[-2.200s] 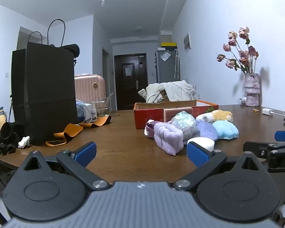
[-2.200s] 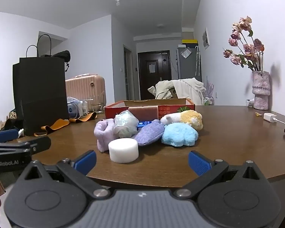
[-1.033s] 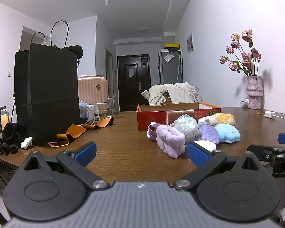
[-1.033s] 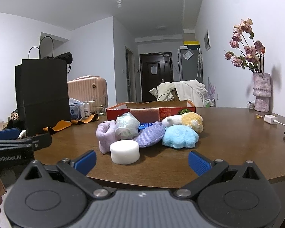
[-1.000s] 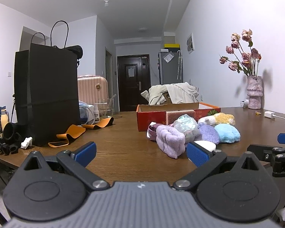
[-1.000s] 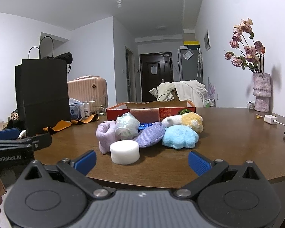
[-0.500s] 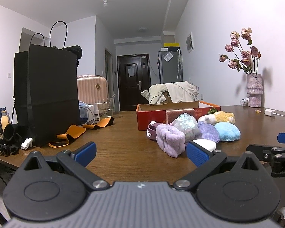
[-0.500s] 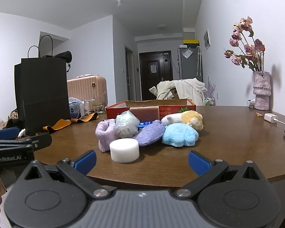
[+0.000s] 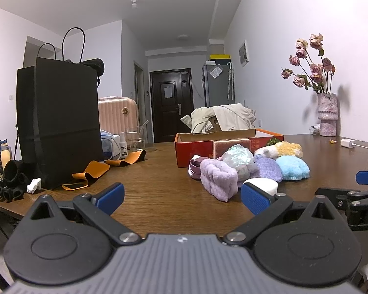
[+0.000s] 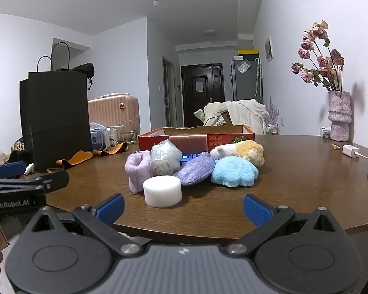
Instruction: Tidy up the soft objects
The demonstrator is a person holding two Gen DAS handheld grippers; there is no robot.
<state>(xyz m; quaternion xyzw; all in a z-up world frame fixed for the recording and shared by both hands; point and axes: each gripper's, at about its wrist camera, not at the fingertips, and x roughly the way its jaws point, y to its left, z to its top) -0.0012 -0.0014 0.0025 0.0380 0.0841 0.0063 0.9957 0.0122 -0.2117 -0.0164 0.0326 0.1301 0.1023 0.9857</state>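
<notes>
Short of table, both tongs (image 9: 181, 197) (image 10: 182, 208) wide, empty.

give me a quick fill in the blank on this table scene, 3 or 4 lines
1. The white foam cylinder sits nearest the grippers, in ____ of the pile of soft things.
2. The right gripper has its jaws ____ and holds nothing.
3. The fluffy blue toy lies beside a ____ fabric pouch.
4. Behind the pile stands a ____ cardboard box.

Missing words: front; open; purple; red
</notes>
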